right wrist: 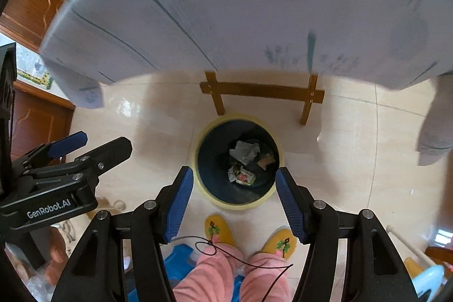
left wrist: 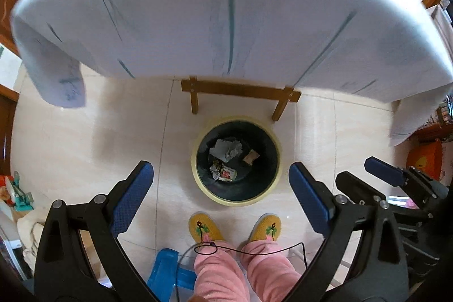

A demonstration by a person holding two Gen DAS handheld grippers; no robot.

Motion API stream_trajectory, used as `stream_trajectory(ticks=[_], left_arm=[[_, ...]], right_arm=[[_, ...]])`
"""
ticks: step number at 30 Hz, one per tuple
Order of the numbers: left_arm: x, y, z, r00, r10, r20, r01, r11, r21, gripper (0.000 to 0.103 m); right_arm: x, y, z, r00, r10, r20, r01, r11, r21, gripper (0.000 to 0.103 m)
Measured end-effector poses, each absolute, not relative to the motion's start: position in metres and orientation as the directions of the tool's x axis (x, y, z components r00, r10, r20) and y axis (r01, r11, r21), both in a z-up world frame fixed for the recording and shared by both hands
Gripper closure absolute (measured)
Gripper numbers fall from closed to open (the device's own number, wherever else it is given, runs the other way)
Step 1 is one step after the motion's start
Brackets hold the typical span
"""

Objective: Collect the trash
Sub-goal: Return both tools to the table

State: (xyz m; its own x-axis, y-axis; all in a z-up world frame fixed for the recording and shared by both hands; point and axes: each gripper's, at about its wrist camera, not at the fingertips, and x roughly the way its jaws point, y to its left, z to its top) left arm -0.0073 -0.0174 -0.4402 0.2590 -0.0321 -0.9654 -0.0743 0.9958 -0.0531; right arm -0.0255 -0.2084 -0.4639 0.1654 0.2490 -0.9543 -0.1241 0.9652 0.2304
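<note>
Below both grippers, left gripper (left wrist: 220, 188) and right gripper (right wrist: 235, 200), jaws released and empty, crumpled paper (left wrist: 226, 150) lies inside the trash bin (left wrist: 279, 157).

One bin (left wrist: 237, 160), three trash scraps (left wrist: 226, 150), two slippers (left wrist: 205, 227).

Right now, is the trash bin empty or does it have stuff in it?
Not empty. The trash bin holds crumpled paper and wrappers at its bottom.

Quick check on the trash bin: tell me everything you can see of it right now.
The trash bin is round, with a pale yellow rim and a dark inside. It stands upright on the tiled floor, just in front of the wooden table legs and ahead of the person's yellow slippers. Crumpled paper and wrappers lie at its bottom. Neither gripper touches it.
</note>
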Motion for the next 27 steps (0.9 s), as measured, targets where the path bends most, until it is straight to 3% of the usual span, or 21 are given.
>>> stream_trajectory(ticks=[20,27], left_arm=[[-0.009,-0.031,-0.148,0.536,0.086,-0.84,-0.116,0.993,0.028,0.008],[0.006,-0.035,-0.069,0.631,0.135,-0.764,-0.102,0.991,0.091,0.008]], right_arm=[[-0.007,-0.249,-0.185,0.396,0.344,-0.851,-0.205,0.937,0.284,0.041],[0.026,-0.25,-0.111,0.466,0.369,-0.804,-0.237,0.928,0.289,0.035]])
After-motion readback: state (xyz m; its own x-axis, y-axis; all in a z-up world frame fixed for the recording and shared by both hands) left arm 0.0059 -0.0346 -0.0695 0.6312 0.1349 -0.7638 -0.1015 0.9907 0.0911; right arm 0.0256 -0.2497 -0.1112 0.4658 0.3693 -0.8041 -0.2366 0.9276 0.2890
